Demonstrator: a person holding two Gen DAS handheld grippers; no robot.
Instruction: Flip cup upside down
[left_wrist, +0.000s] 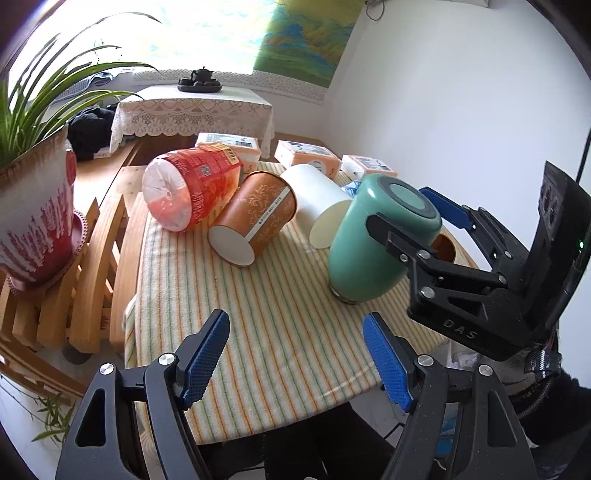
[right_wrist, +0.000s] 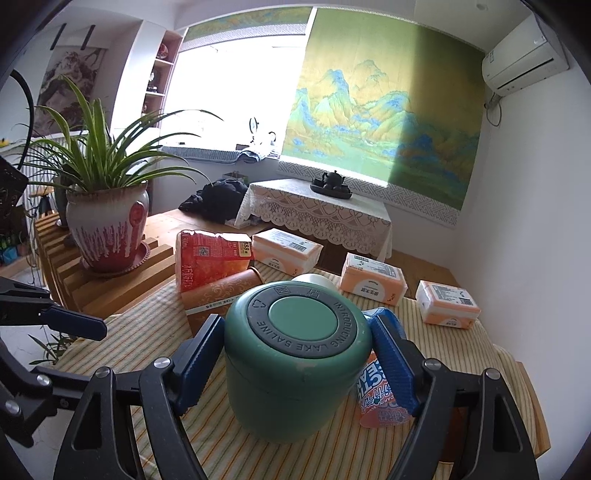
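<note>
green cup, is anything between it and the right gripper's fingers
Nothing visible. The right gripper has one blue finger on each side of the green cup, which stands base up on the striped cloth. The snack cup lies behind the right finger.

The striped tablecloth (left_wrist: 258, 314) is viewed from the front edge by the left wrist camera; the green cup (right_wrist: 295, 354), shared by both views, is seen close-up by the right.

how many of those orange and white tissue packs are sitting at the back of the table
3. One tissue pack lies back left behind the red bag, one in the middle, one far right by the wall. More could be hidden behind the green cup.
</note>
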